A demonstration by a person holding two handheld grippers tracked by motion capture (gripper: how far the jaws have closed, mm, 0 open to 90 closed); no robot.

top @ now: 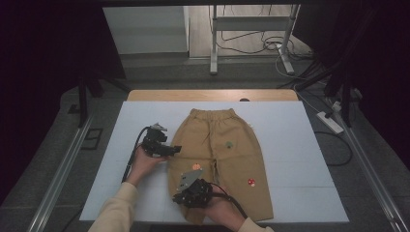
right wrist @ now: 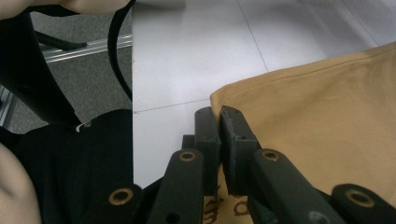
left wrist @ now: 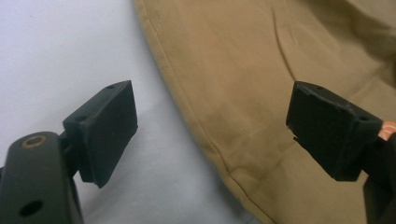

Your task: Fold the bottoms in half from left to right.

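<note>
Trousers (top: 220,159) hem pinched in right claw (right wrist: 219,122); left claw (left wrist: 212,135) wide, straddling their edge.

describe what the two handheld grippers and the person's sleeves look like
Both the left gripper and the right gripper are black, with blocky rectangular pads and brass-ringed pivot holes. Each has a grey three-cornered plate on top and trails a black cable. The sleeves are cream.

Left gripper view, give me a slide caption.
Open hand-held gripper straddling the side edge of tan cotton trousers on a white table cover.
</note>
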